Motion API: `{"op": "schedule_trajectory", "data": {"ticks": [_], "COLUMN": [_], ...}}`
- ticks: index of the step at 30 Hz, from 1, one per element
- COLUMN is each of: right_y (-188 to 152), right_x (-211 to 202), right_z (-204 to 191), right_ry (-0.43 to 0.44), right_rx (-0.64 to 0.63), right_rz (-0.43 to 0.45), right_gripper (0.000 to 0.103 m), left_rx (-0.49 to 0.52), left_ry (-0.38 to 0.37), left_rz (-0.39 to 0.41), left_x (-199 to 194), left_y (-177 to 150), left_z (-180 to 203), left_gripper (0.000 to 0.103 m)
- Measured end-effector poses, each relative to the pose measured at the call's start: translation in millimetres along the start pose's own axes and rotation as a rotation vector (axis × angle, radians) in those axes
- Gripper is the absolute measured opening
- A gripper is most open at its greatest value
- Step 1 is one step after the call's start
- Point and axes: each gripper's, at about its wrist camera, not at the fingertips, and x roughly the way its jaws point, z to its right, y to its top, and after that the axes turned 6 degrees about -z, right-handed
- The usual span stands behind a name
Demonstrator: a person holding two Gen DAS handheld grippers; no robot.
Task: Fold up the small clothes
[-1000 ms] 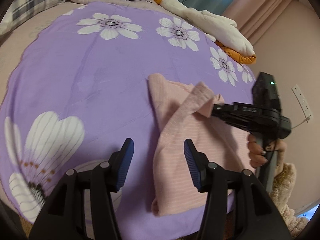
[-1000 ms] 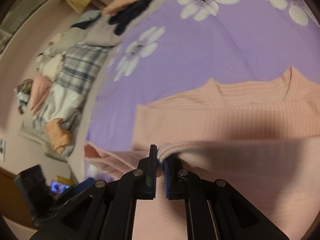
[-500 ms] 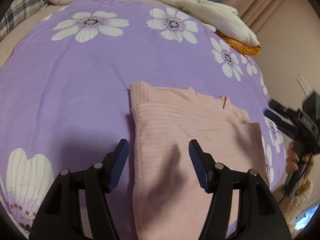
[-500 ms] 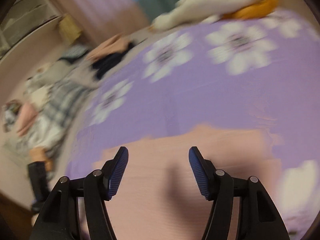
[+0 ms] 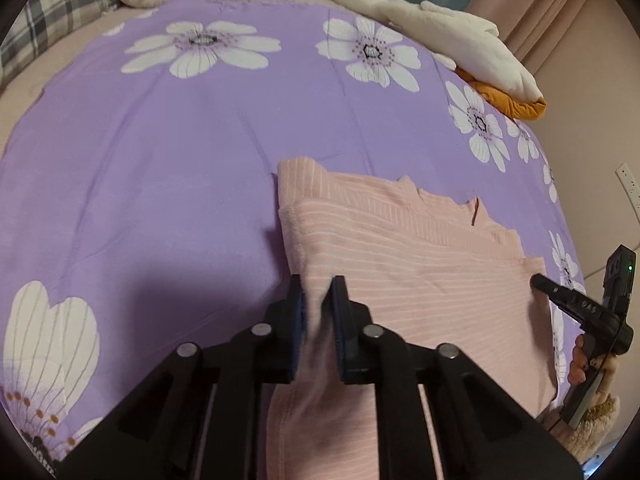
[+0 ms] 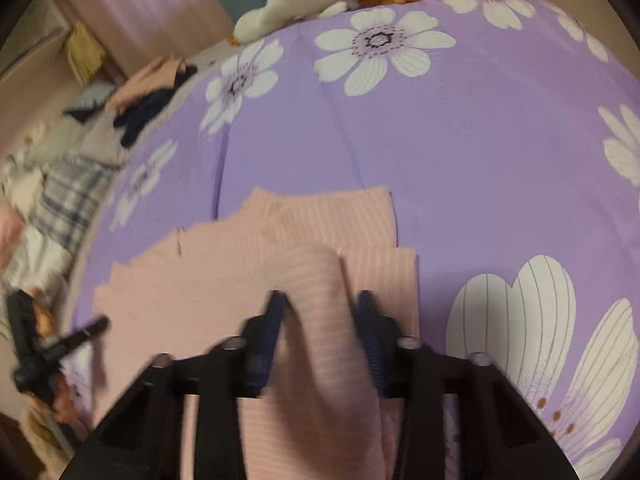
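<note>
A pink ribbed top (image 5: 420, 264) lies partly folded on the purple flowered sheet (image 5: 180, 152). My left gripper (image 5: 318, 300) is shut on a pinch of its left edge near the hem. My right gripper (image 6: 320, 312) straddles a raised fold of the top (image 6: 224, 292) on its right side, jaws closing around the fabric but still apart. The right gripper also shows at the right edge of the left wrist view (image 5: 580, 308), and the left gripper at the left edge of the right wrist view (image 6: 60, 344).
A white and orange plush toy (image 5: 460, 44) lies at the far right of the bed. A pile of dark and pink clothes (image 6: 152, 92) and a plaid pillow (image 5: 48, 20) lie at the far left. The wall with a socket (image 5: 626, 176) is to the right.
The right gripper let go of the sleeve and opened, then came down around a fold at the top's right side. The left gripper moved forward and shut on the left edge.
</note>
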Motion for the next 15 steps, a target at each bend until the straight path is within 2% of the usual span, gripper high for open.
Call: {"op": "schedule_trajectory", "data": {"ticks": [1,2,10,15], "right_y": [-0.7,-2.0,8.4,35.4], "right_x": [0.2,-0.9,-38.6,-38.1], "right_z": [-3.3,-4.9,-14.1,-18.8], "right_ry": [-0.021,-0.026,0.005,-0.071], "right_rx": [-0.014,-0.026,-0.047,-0.069], "right_rz": [0.009,0.017,0.141,0.191], "right_gripper": [0.017,0.01,0.008,0.008], "left_rx": [0.001,0.007,0.034,0.044], "left_ry": [0.003,0.007,-0.016,-0.017], "left_rz": [0.013,0.023,0.11,0.148], "left_x": [-3.8,-6.7,-35.8,-36.0], "left_y": [-0.7,-1.3,8.3,32.6], "left_z": [1.3,2.6,15.6,22.1], "left_gripper": [0.006,0.006,0.005,0.005]}}
